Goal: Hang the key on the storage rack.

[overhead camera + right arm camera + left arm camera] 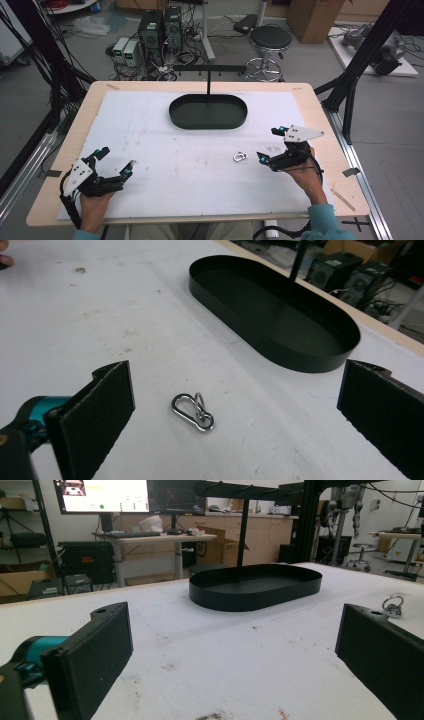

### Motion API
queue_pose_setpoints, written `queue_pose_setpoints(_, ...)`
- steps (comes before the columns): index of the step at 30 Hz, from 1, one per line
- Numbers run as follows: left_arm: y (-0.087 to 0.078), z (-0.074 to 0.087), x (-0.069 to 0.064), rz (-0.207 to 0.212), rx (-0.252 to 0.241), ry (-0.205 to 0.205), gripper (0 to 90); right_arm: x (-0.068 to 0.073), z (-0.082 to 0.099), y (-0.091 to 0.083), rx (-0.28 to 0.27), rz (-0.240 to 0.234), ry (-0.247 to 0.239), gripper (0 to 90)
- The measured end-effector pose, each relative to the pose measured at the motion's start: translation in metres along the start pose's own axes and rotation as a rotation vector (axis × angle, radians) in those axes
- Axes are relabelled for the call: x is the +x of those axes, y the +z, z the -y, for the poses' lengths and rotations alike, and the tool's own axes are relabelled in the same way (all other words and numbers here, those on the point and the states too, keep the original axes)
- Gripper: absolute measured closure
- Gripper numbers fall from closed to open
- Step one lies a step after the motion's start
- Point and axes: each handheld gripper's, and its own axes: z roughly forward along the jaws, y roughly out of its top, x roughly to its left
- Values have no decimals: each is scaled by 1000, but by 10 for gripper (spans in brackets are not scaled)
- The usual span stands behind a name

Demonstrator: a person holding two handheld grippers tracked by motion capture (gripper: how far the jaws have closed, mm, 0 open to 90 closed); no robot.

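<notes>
A small silver snap hook with a ring lies flat on the white mat, right of centre. My right gripper is open just to the right of it, jaws wide, the hook lying between and slightly ahead of them. My left gripper rests open at the near left of the mat, holding nothing. From the left gripper view the hook shows far right. A black oval tray with an upright post sits empty at the far middle.
The white mat covers most of the wooden table. A black T-shaped rack post rises from the tray. Black frame struts stand at the table's right and left. A stool and computers stand on the floor beyond.
</notes>
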Motion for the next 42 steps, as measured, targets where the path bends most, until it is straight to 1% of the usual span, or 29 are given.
queue_pose_setpoints(1, 0, 0, 0, 0, 0, 0, 23, 0, 0, 0, 0, 0, 0, 10)
queue_pose_setpoints(2, 0, 0, 0, 0, 0, 0, 23, -1, -2, 3, 10, -11, -5, 10)
queue_pose_setpoints(3, 0, 0, 0, 0, -1, 0, 23, -2, -7, 9, 39, -32, -18, 10)
queue_pose_setpoints(5, 0, 0, 0, 0, -1, 1, 23, -2, -10, 15, 72, -50, -37, 10)
queue_pose_setpoints(7, 0, 0, 0, 0, 0, 1, 23, -3, -12, 21, 100, -68, -44, 10)
queue_pose_setpoints(11, 0, 0, 0, -1, 0, -1, 23, -4, -15, 31, 171, -98, -36, 10)
queue_pose_setpoints(12, 0, 0, 0, 0, -1, -1, 23, -5, -16, 34, 187, -104, -26, 10)
queue_pose_setpoints(13, 0, 0, 0, 0, -1, -1, 23, -5, -17, 37, 202, -112, -29, 10)
queue_pose_setpoints(14, 0, 0, 0, 0, -1, 0, 23, -5, -17, 40, 214, -115, -30, 10)
queue_pose_setpoints(15, 0, 0, 0, -1, 0, 0, 23, -5, -17, 40, 214, -115, -30, 10)
queue_pose_setpoints(16, 0, 0, 0, 0, 0, 3, 23, -4, -18, 42, 229, -127, -30, 10)
queue_pose_setpoints(17, 0, 0, 0, 0, 1, 5, 23, -4, -18, 46, 250, -128, -37, 11)
queue_pose_setpoints(18, 0, 0, 0, 0, -1, 2, 23, -4, -19, 51, 280, -135, -53, 44)
queue_pose_setpoints(19, 0, 0, 0, 1, 2, 5, 23, -4, -19, 54, 293, -144, -57, 44)
queue_pose_setpoints(22, 0, 0, 0, 0, -1, 2, 23, -3, -20, 61, 317, -146, -74, 44)
queue_pose_setpoints(23, 0, 0, 0, 1, -1, 3, 23, -3, -20, 61, 317, -146, -74, 44)
queue_pose_setpoints(24, 0, 0, 0, 0, 0, 2, 23, -3, -20, 64, 334, -149, -73, 44)
queue_pose_setpoints(25, 0, 0, 0, 0, 0, 2, 23, -3, -20, 64, 334, -149, -73, 44)
queue_pose_setpoints(26, 0, 0, 0, 0, -1, 2, 23, -2, -20, 67, 364, -156, -83, 45)
queue_pose_setpoints(28, 0, 0, 0, -1, -1, 2, 23, -1, -19, 71, 390, -170, -94, 53)
queue_pose_setpoints(29, 0, 0, 0, -1, -1, 2, 23, -1, -19, 71, 390, -170, -94, 53)
queue_pose_setpoints(30, 0, 0, 0, 0, 0, 2, 23, 1, -19, 75, 414, -169, -105, 55)
queue_pose_setpoints(31, 0, 0, 0, 0, 0, 2, 23, 1, -18, 77, 419, -170, -108, 73)
queue_pose_setpoints(33, 0, 0, 0, -1, -1, 6, 23, 0, -18, 79, 441, -193, -118, 161)
queue_pose_setpoints(35, 0, 0, 0, -1, -1, 5, 23, 0, -17, 82, 454, -202, -125, 168)
queue_pose_setpoints(36, 0, 0, 0, -1, 0, 5, 23, 1, -17, 83, 460, -204, -116, 195)
queue_pose_setpoints(38, 0, 0, 0, -1, -1, 6, 23, 0, -16, 84, 478, -209, -133, 238)
queue_pose_setpoints(41, 0, 0, 0, -1, 0, 6, 23, -1, -15, 86, 497, -216, -133, 291)
queue_pose_setpoints(42, 0, 0, 0, 0, 1, 5, 23, 0, -15, 87, 503, -215, -126, 312)
